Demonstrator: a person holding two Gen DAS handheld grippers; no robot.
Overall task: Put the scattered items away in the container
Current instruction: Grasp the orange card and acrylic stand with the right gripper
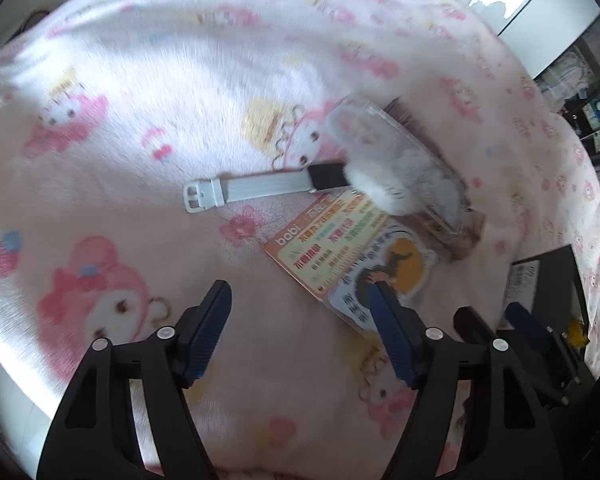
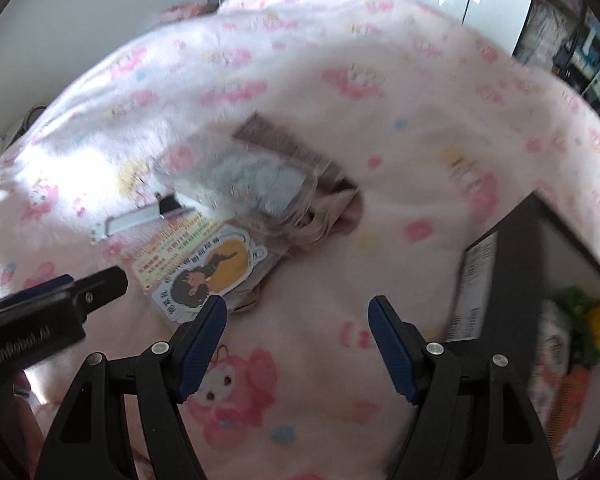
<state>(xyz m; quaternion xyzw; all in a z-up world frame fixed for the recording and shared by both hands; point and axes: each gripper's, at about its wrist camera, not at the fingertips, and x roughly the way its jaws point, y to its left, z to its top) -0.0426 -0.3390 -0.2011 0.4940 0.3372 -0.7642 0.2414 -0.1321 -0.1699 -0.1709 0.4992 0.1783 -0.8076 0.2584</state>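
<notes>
A pile of items lies on a pink cartoon blanket [image 1: 140, 80]. A white watch strap [image 1: 244, 190] lies left of a clear plastic case [image 1: 396, 160] with a white fluffy thing in it. An orange printed card [image 1: 332, 240] and a cartoon figure sticker [image 1: 396, 268] lie in front of the case. My left gripper [image 1: 300, 300] is open and empty, just short of the card. My right gripper [image 2: 298, 312] is open and empty, right of the sticker [image 2: 208, 272]. The dark container [image 2: 516, 264] stands at the right with some colourful items inside.
A brown cloth [image 2: 324, 200] lies under the clear case [image 2: 240, 180]. The left gripper's black body [image 2: 52, 304] shows at the left in the right wrist view. Shelves [image 1: 592, 92] and a white cabinet [image 1: 532, 12] stand beyond the bed.
</notes>
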